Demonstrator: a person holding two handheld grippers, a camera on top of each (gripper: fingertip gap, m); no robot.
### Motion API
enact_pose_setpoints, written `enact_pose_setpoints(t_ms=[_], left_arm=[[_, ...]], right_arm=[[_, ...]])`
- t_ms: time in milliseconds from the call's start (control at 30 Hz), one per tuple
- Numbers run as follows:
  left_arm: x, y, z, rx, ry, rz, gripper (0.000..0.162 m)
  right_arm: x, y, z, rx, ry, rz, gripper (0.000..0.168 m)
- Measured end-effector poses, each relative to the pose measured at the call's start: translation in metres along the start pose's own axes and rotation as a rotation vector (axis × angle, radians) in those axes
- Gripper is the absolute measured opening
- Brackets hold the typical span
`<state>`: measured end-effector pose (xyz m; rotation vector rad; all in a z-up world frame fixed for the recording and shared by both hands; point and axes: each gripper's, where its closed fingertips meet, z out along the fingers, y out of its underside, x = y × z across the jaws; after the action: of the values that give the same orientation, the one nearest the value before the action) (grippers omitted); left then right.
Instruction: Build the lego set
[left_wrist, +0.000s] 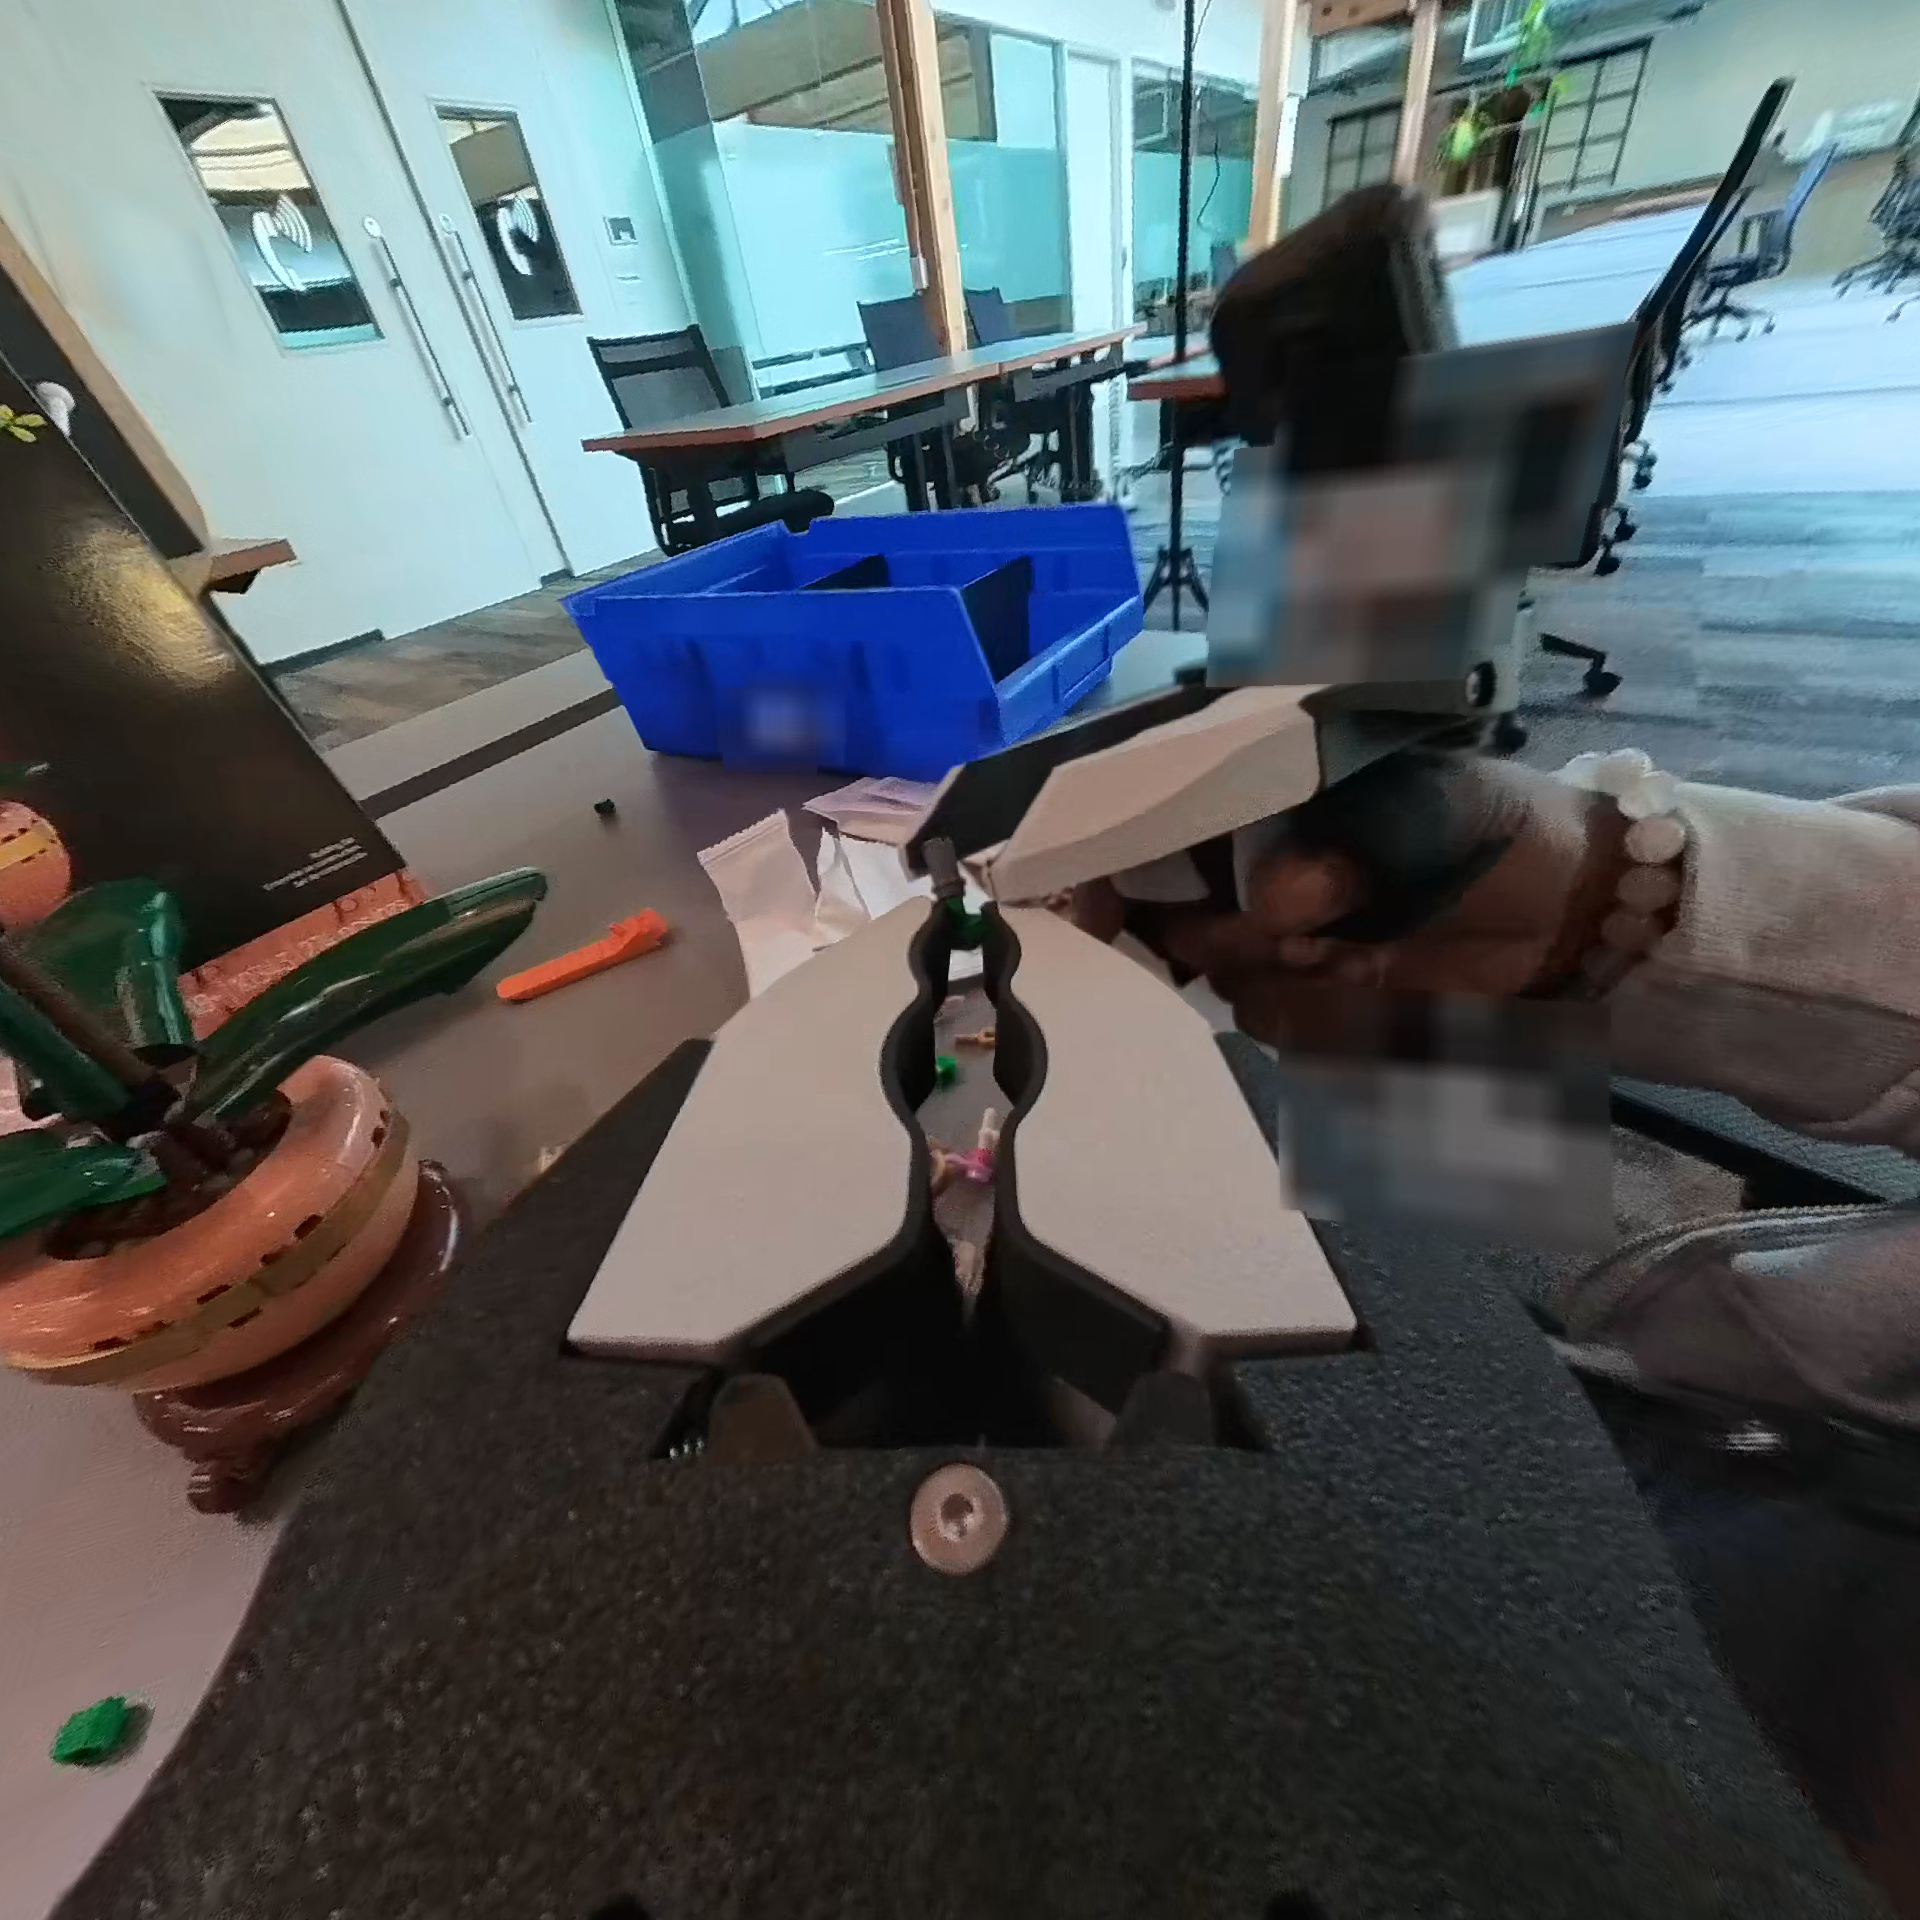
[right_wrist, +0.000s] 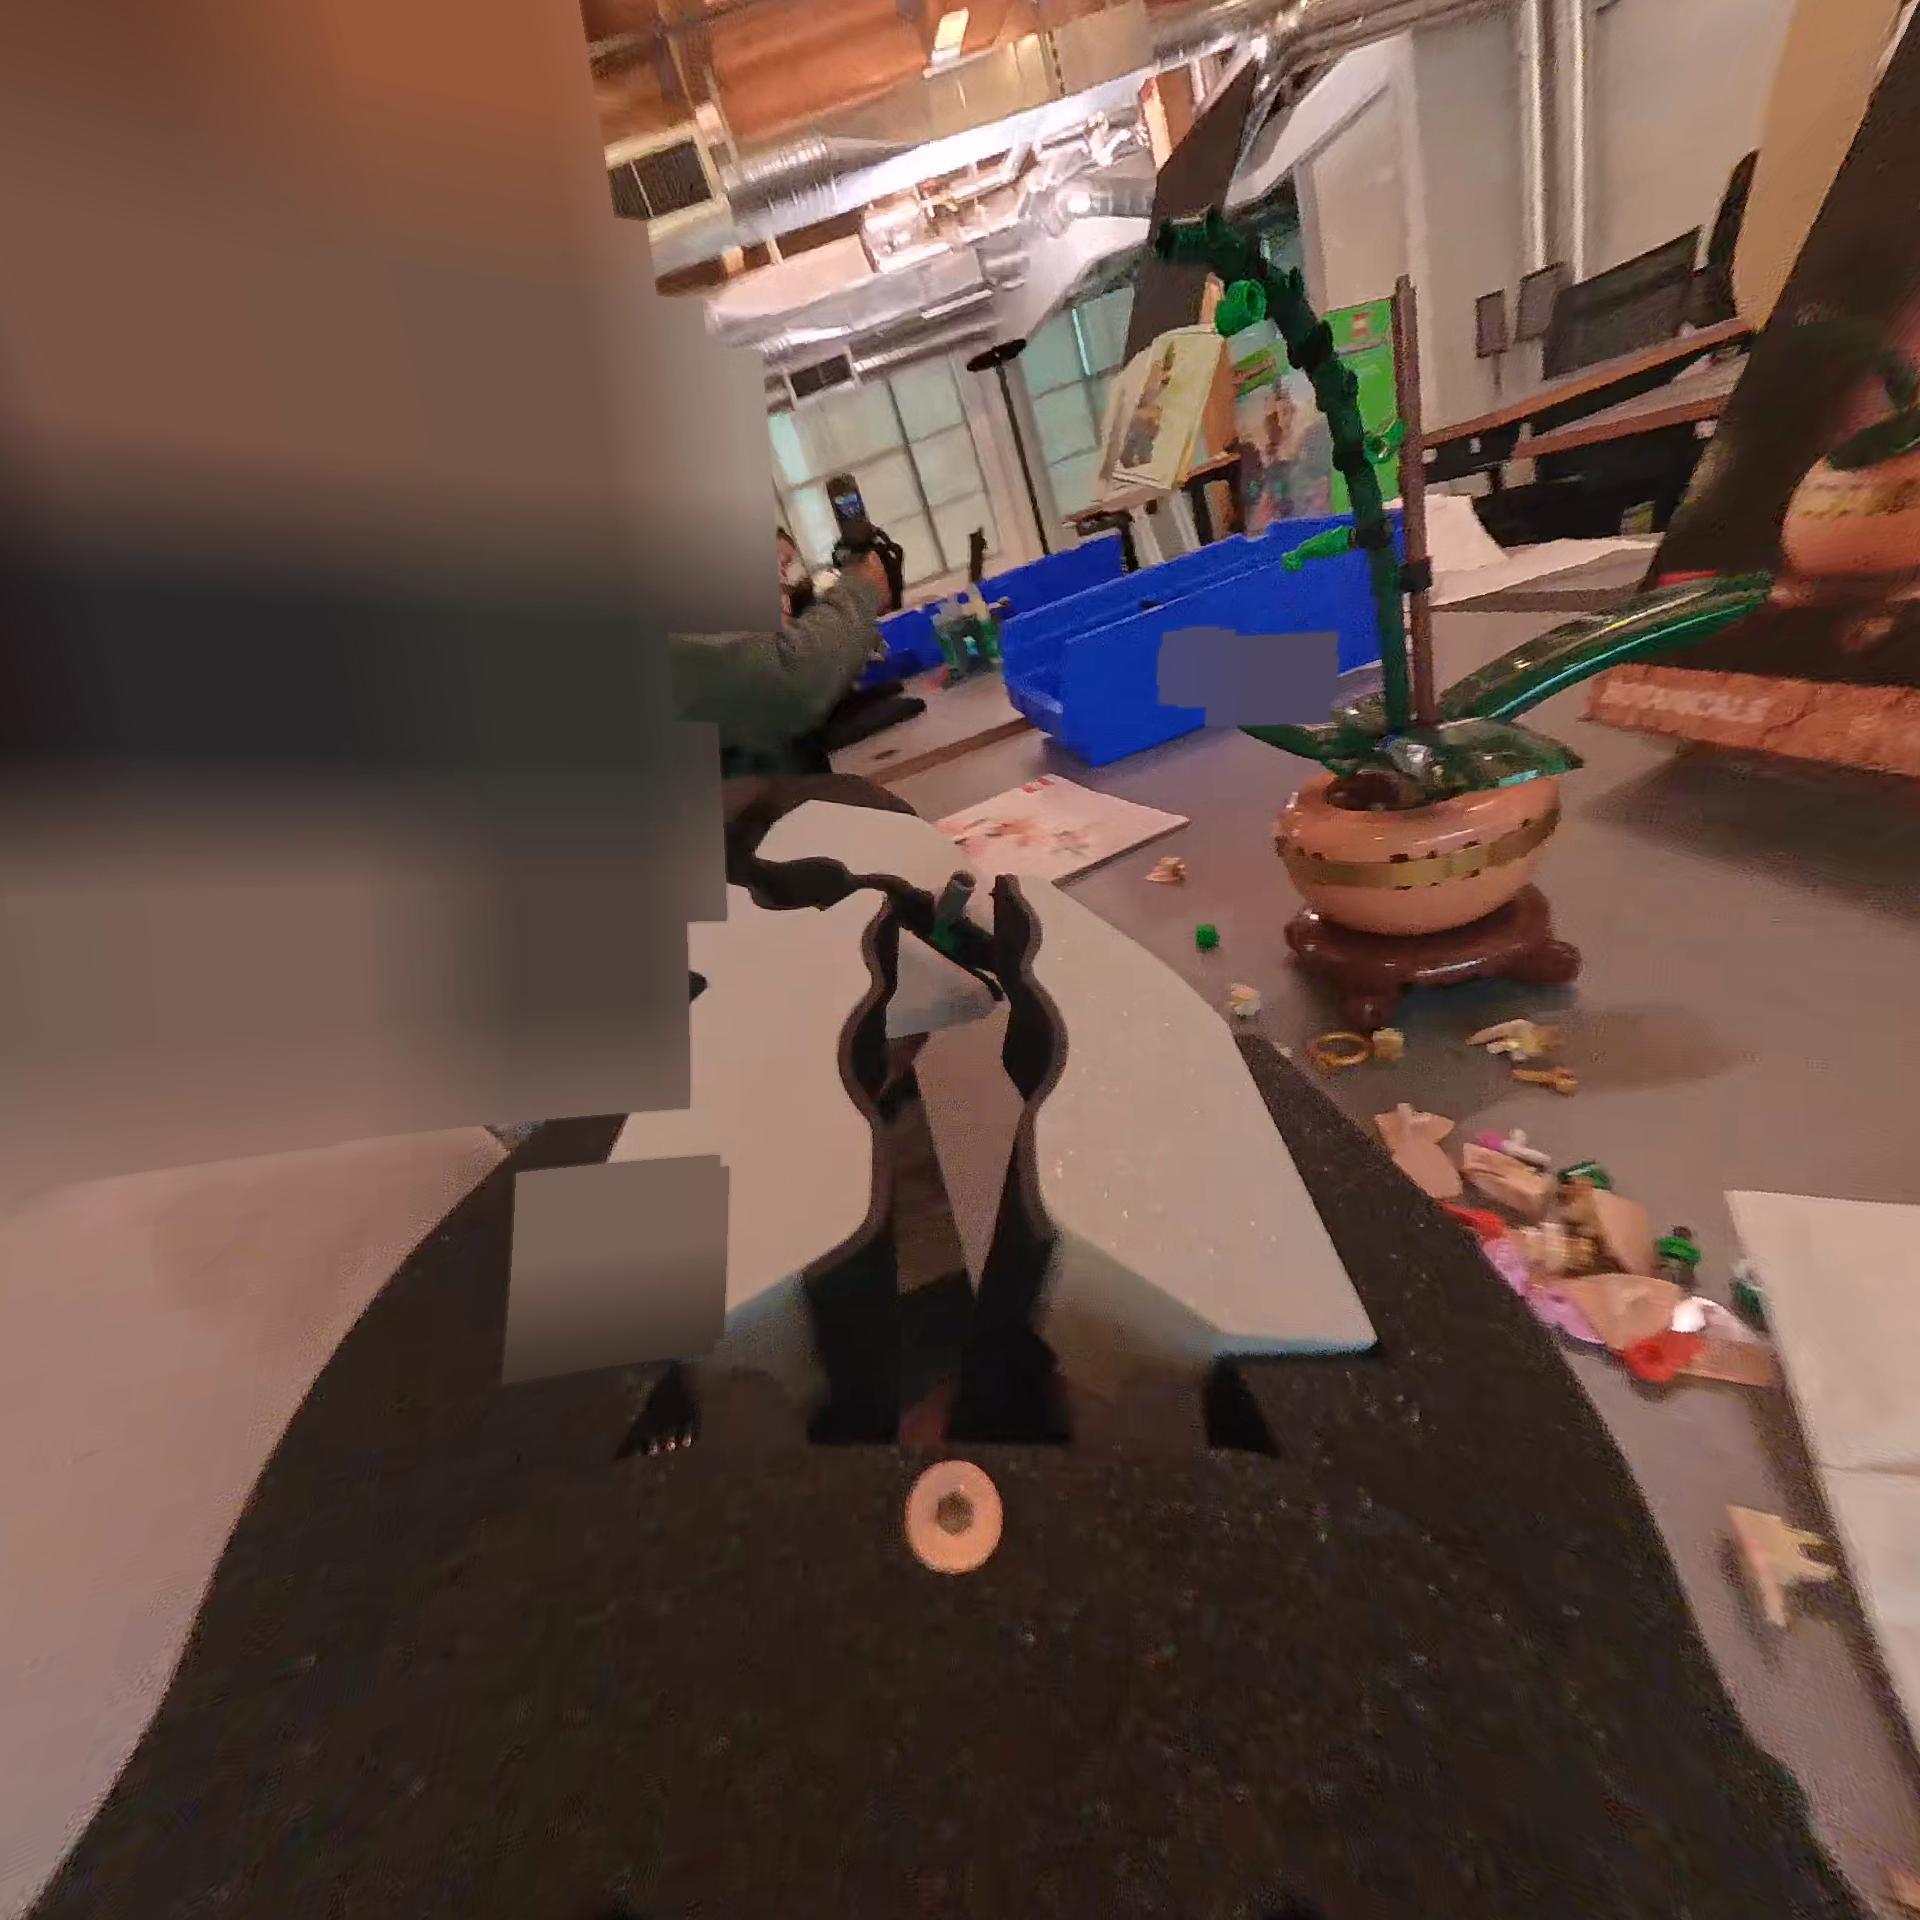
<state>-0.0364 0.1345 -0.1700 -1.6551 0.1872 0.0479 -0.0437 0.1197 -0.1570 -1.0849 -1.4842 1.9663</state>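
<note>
In the left wrist view my left gripper (left_wrist: 961, 920) is shut on a small green Lego piece (left_wrist: 964, 925) above the table. My right gripper (left_wrist: 940, 862) comes in from the right, held by a hand (left_wrist: 1403, 914), and is shut on a short grey pin (left_wrist: 940, 860) that touches the top of the green piece. In the right wrist view my right gripper (right_wrist: 948, 906) holds the grey pin (right_wrist: 958, 891), with the left gripper (right_wrist: 961, 935) crossing from the left. The Lego orchid pot (left_wrist: 208, 1226) (right_wrist: 1418, 852) with its green stem (right_wrist: 1340, 416) stands nearby.
A blue bin (left_wrist: 862, 644) (right_wrist: 1143, 665) sits at the back. An orange brick separator (left_wrist: 582, 956), white bags (left_wrist: 769, 883), a booklet (right_wrist: 1060, 826) and several loose pieces (right_wrist: 1579, 1247) lie on the table. The set's box (left_wrist: 135, 675) stands at the left.
</note>
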Motion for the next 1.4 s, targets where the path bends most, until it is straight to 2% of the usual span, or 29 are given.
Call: enact_pose_setpoints(t_ms=[33, 167, 267, 400, 500, 700, 767, 1000, 1067, 1200, 1333, 1400], left_arm=[[0.000, 0.002, 0.001, -0.023, -0.013, 0.030, 0.005], [0.002, 0.011, 0.005, -0.098, -0.045, 0.113, 0.005], [0.005, 0.019, 0.010, -0.159, -0.035, 0.185, 0.005], [0.010, 0.035, 0.016, -0.277, -0.036, 0.334, 0.005], [0.010, 0.041, 0.020, -0.315, -0.050, 0.411, 0.005], [0.016, 0.045, 0.032, -0.316, -0.005, 0.605, 0.005], [0.017, 0.046, 0.036, -0.319, -0.001, 0.602, 0.005], [0.006, 0.051, 0.048, -0.363, -0.093, 0.619, 0.005], [0.008, 0.055, 0.049, -0.365, -0.082, 0.635, 0.004], [0.013, 0.060, 0.048, -0.353, -0.037, 0.707, 0.004], [0.026, 0.062, 0.044, -0.324, 0.047, 0.755, 0.005], [0.029, 0.062, 0.043, -0.319, 0.077, 0.771, 0.005]], right_arm=[[0.003, 0.001, -0.002, -0.035, 0.045, -0.074, 0.016], [0.012, 0.003, -0.010, -0.232, 0.272, -0.517, 0.014], [0.015, 0.008, -0.016, -0.385, 0.326, -0.663, 0.016], [0.019, 0.024, -0.024, -0.572, 0.339, -0.763, 0.014], [0.021, 0.031, -0.029, -0.617, 0.345, -0.738, 0.014], [0.030, 0.033, -0.039, -0.594, 0.350, -0.639, 0.021], [0.033, 0.034, -0.043, -0.603, 0.366, -0.626, 0.020], [0.055, 0.029, -0.052, -0.569, 0.688, -0.672, 0.023], [0.056, 0.034, -0.055, -0.579, 0.730, -0.678, 0.021], [0.054, 0.044, -0.057, -0.584, 0.702, -0.607, 0.019], [0.041, 0.056, -0.058, -0.708, 0.498, -0.562, 0.013], [0.037, 0.062, -0.058, -0.746, 0.414, -0.455, 0.007]])
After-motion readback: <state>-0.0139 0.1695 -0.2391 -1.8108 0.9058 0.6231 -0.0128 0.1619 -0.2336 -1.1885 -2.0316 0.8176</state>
